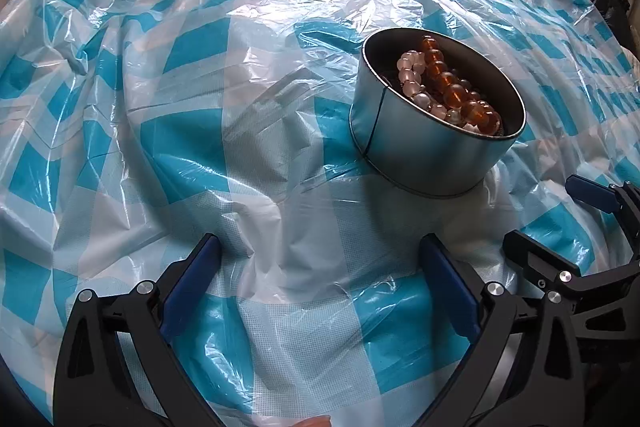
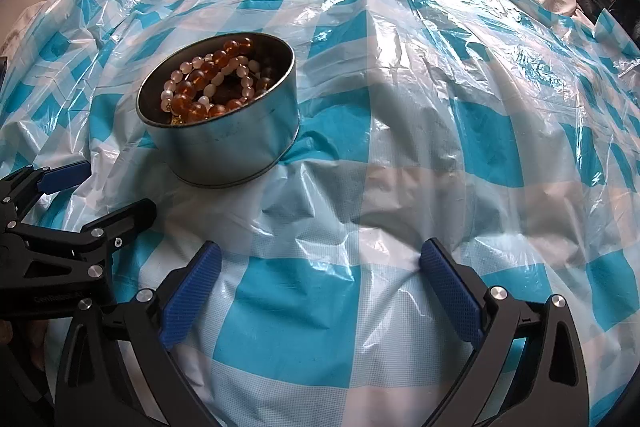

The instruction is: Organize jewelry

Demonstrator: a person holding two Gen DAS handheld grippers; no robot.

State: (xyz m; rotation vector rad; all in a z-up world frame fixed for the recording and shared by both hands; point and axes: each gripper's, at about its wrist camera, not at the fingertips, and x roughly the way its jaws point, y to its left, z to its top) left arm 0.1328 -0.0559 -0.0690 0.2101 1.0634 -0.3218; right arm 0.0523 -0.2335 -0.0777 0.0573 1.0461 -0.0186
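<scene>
With both your left gripper (image 1: 320, 287) and right gripper (image 2: 320, 291) spread wide and empty, the bead-filled tin (image 1: 424, 151) sits ahead between them on the checked sheet (image 1: 200, 147), roughly equally near each.

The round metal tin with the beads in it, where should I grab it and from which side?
Grip the tin by its rim and wall, one finger inside, one outside, coming from above. The near wall is bare and upright, and the amber beads and pale beads lie below the rim. It looks too wide to span, though both tongs are open.
</scene>
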